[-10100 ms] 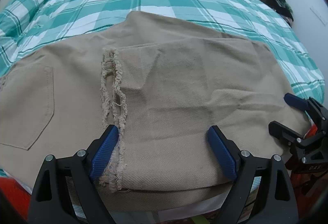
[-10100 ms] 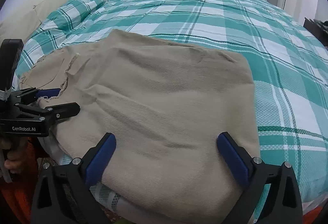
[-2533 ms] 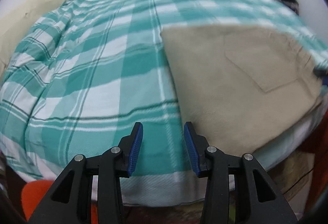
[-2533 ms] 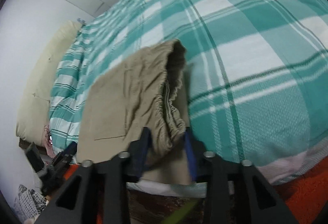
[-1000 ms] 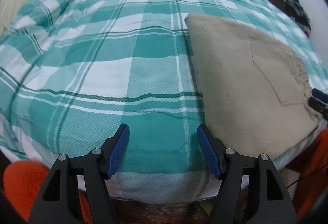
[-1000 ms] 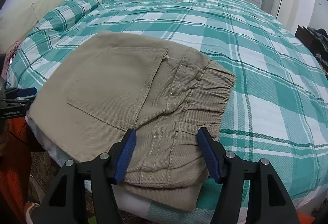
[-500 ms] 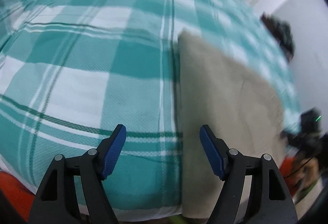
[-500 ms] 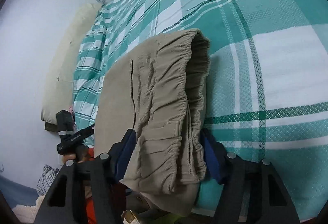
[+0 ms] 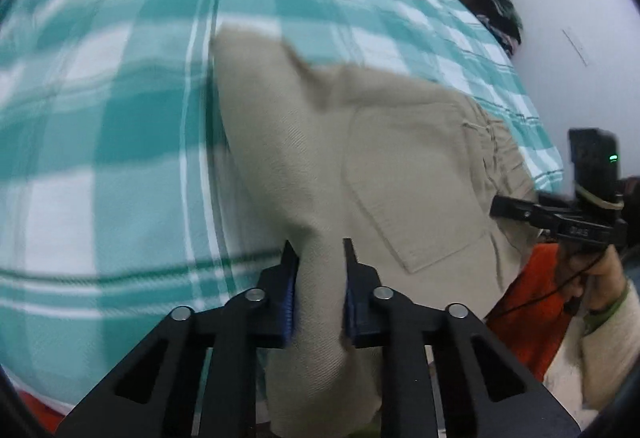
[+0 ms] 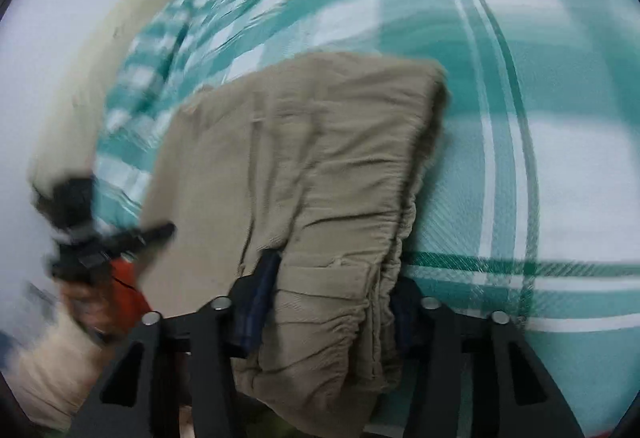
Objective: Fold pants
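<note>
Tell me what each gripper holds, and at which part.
Both hold the folded pants. The left gripper pinches the folded edge; the right gripper clamps the elastic waistband end. Both jaws have just been closing.

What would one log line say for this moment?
left gripper: closing on pants | right gripper: closing on waistband | bed

Bedroom at home: bed w/ teal plaid duvet (image 9: 120, 117), cream headboard (image 10: 100, 77), white walls.
</note>
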Demonstrator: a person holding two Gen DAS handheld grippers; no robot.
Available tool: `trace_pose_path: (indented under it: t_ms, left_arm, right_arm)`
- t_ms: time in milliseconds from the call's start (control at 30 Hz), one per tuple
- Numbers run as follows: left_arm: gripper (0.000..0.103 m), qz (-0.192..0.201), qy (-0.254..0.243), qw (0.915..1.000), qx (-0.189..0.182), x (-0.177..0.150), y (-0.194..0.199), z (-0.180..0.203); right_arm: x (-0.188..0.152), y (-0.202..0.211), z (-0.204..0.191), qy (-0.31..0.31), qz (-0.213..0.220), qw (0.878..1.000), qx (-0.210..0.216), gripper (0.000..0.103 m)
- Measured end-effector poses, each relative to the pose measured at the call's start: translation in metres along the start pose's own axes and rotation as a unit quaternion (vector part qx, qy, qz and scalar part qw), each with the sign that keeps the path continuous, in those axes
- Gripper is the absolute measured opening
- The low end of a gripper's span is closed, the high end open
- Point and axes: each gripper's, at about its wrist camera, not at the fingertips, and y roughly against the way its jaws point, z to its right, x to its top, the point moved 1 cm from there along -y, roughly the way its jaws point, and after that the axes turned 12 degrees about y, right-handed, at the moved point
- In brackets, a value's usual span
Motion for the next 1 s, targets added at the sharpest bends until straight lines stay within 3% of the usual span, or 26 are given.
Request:
trace_pose_path:
  t_ms: [33, 133, 300, 333, 367, 400, 433, 467, 500, 567, 700, 733, 867, 1000]
  left_arm:
    - [0.015, 0.01, 0.004, 0.9999, -0.008, 0.009, 0.008, 0.001]
    - [0.015, 0.059, 0.015, 0.998, -0.018, 0.048, 0.034, 0.004]
    - [0.017, 0.168, -0.003, 0.9857, 0.003, 0.121, 0.068, 0.007]
    - [0.027, 0.186, -0.009, 0.9823, 0.018, 0.134, 0.07, 0.008]
    - [0.04, 0.204, -0.013, 0.9776, 0.049, 0.147, 0.068, 0.009]
    - [0.046, 0.222, -0.017, 0.9706, 0.092, 0.154, 0.066, 0.01]
    - [0.066, 0.235, -0.021, 0.9631, 0.129, 0.156, 0.066, 0.009]
    - [0.081, 0.247, -0.028, 0.9531, 0.172, 0.155, 0.063, 0.007]
    - [0.085, 0.253, -0.033, 0.9463, 0.199, 0.151, 0.061, 0.005]
    - [0.088, 0.258, -0.043, 0.9375, 0.23, 0.128, 0.059, -0.002]
    - [0.096, 0.266, -0.03, 0.92, 0.287, 0.07, 0.05, -0.007]
    - [0.096, 0.263, -0.026, 0.9201, 0.289, 0.061, 0.049, -0.006]
    - [0.096, 0.236, -0.002, 0.9394, 0.249, 0.017, 0.061, 0.005]
    - [0.096, 0.232, -0.007, 0.9389, 0.254, -0.013, 0.074, 0.024]
  right_arm:
    - [0.006, 0.006, -0.014, 0.027, 0.003, 1.0, -0.013, 0.042]
    - [0.035, 0.03, -0.039, 0.071, 0.036, 0.997, 0.006, 0.04]
    - [0.122, 0.058, -0.044, 0.123, 0.097, 0.988, -0.003, 0.039]
    - [0.14, 0.06, -0.043, 0.13, 0.109, 0.986, -0.006, 0.039]
    - [0.161, 0.064, -0.04, 0.136, 0.123, 0.983, -0.007, 0.04]
    - [0.179, 0.065, -0.035, 0.139, 0.133, 0.981, -0.007, 0.042]
    - [0.197, 0.064, -0.025, 0.133, 0.135, 0.982, -0.009, 0.045]
    - [0.208, 0.062, -0.015, 0.123, 0.128, 0.984, -0.023, 0.056]
    - [0.212, 0.061, -0.004, 0.113, 0.122, 0.985, -0.054, 0.078]
    - [0.208, 0.068, 0.008, 0.098, 0.121, 0.978, -0.138, 0.095]
    - [0.166, 0.091, 0.007, 0.1, 0.14, 0.964, -0.202, 0.101]
    - [0.155, 0.095, 0.005, 0.102, 0.141, 0.961, -0.214, 0.102]
    - [0.094, 0.109, -0.021, 0.101, 0.15, 0.954, -0.24, 0.102]
    - [0.041, 0.113, -0.047, 0.076, 0.148, 0.955, -0.247, 0.102]
